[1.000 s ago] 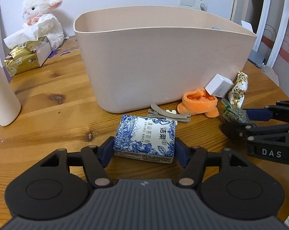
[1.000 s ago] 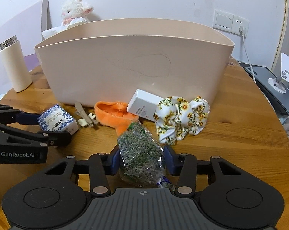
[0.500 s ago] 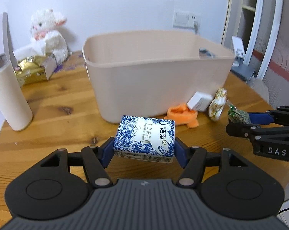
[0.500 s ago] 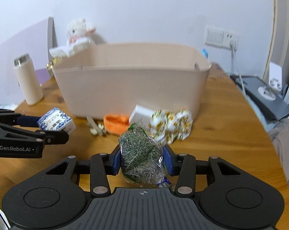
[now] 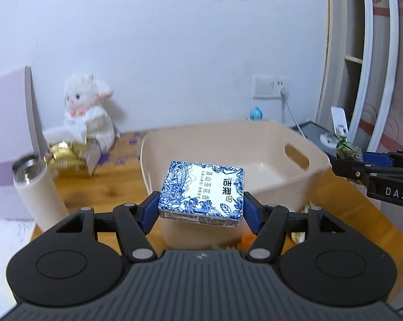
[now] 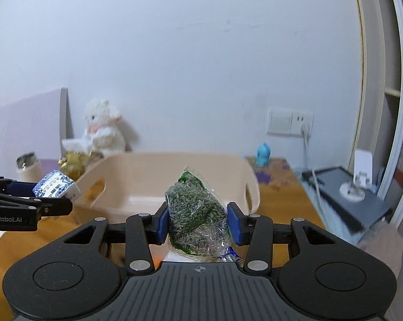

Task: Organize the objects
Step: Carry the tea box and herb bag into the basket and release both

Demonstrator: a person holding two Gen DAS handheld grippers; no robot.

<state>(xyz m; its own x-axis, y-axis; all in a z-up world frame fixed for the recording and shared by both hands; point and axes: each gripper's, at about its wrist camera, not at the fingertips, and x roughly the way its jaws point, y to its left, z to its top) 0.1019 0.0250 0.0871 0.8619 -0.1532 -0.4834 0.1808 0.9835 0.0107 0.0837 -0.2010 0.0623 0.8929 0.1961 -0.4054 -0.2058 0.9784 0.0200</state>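
My left gripper (image 5: 201,208) is shut on a blue-and-white tissue pack (image 5: 202,190), held in the air in front of the beige bin (image 5: 228,144). The bin's inside looks bare where I can see it. My right gripper (image 6: 198,220) is shut on a clear bag of green dried herbs (image 6: 196,214), also lifted above the bin (image 6: 174,168). In the right wrist view the left gripper (image 6: 54,200) with its tissue pack (image 6: 55,187) hangs at the left. In the left wrist view the right gripper (image 5: 348,160) with the herb bag (image 5: 347,149) reaches in from the right.
A cream flask (image 5: 38,187) stands left of the bin. A white plush lamb (image 5: 89,115) and a gold tissue pack (image 5: 65,157) sit at the back left. A small blue figure (image 6: 263,153) stands near the wall socket (image 6: 289,121). An orange item (image 5: 246,239) lies below the bin's front.
Both grippers have risen from the table with their loads. The bin's rim, level with the cameras earlier, now lies below, so its inside shows. The items left on the table are mostly hidden.
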